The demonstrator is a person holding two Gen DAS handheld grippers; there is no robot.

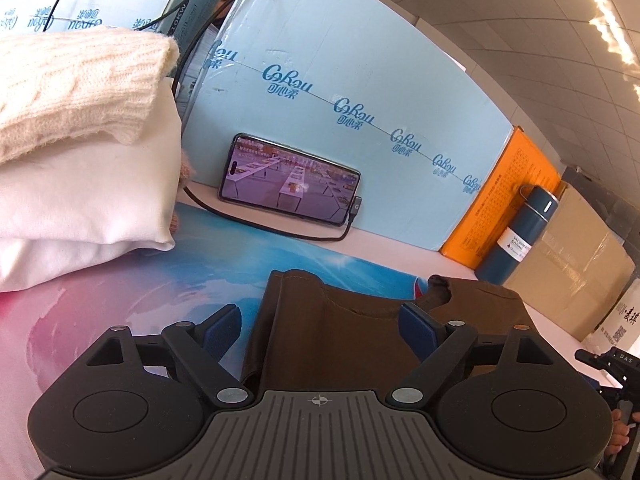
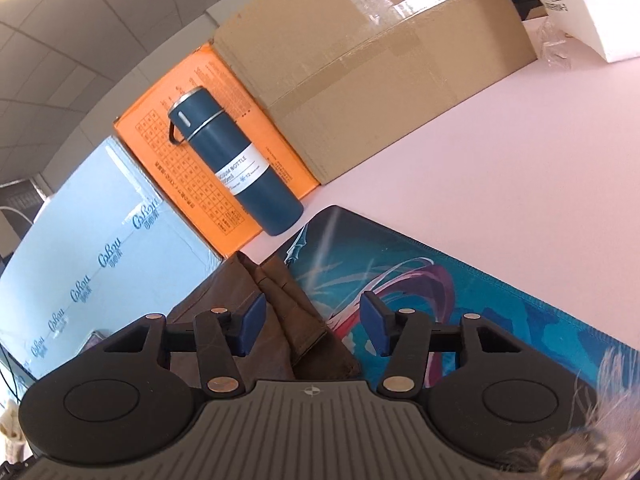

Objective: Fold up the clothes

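Observation:
A brown garment lies folded on the printed desk mat. My left gripper is open, its blue pads straddling the garment's left part just above it. In the right wrist view the same brown garment lies at the mat's left edge. My right gripper is open over the garment's right corner, holding nothing. A stack of folded clothes, a cream knit sweater on white garments, sits at the left.
A phone with a lit screen and cable leans on a light blue box. An orange box, a dark blue vacuum bottle and a cardboard box stand behind the mat. A white box is at far right.

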